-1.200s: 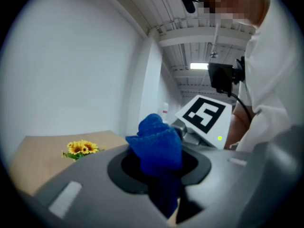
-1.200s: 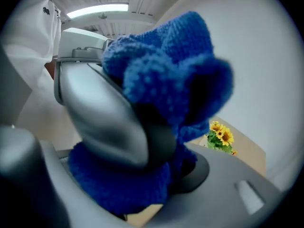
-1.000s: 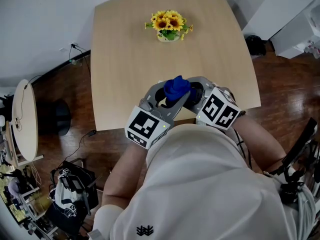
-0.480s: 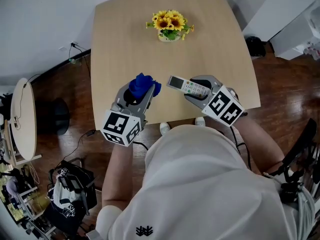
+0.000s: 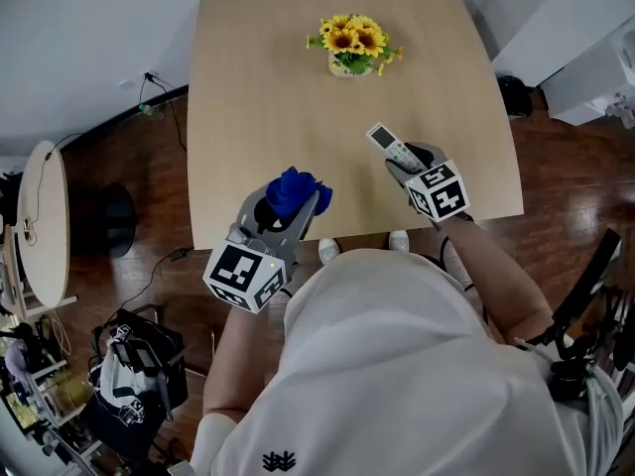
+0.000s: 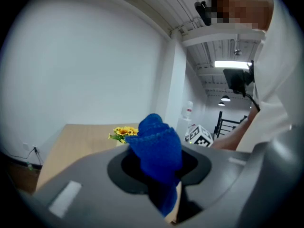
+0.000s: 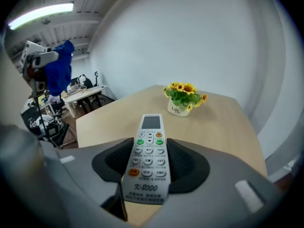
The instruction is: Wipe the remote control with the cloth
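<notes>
You are clamping the remote control (image 5: 390,146) in the right gripper (image 5: 404,161) and the cloth (image 5: 294,187) in the left gripper (image 5: 297,207), readying a wipe toward two o'clock.

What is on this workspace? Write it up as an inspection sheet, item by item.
Surface: light wooden table, bare apart from the flowers.
Job's things: remote control in the right gripper, buttons up; blue cloth bunched in the left gripper; the two apart.
Clutter: pot of sunflowers at the table's far side.
Grippers: both shut, each on its thing.
Cables: cable on the floor left of the table.
Surroundings: wooden floor, round side table and black bag at left.
</notes>
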Tool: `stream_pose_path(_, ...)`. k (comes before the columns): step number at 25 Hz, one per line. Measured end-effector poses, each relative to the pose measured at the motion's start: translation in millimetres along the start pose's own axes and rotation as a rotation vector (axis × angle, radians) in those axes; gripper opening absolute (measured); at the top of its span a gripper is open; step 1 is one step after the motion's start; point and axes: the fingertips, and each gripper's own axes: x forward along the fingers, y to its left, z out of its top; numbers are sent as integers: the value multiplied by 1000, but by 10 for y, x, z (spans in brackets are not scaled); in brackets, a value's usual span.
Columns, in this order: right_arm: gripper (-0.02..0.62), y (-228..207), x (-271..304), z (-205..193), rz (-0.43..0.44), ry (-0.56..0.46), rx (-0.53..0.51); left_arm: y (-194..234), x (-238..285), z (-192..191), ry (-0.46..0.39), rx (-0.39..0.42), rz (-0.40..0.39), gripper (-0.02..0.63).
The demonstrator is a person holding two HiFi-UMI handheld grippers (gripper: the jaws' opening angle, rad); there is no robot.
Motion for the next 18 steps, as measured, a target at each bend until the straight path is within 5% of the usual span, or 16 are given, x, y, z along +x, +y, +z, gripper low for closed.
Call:
stream_pose_path(8,218,-28,645,-412,-86,78,204,194,-440,-160,31,-39,9,143)
stream_pose_path(18,219,42,928,-811,-208,170,186,305,-875,-277,83,-44,-19,143)
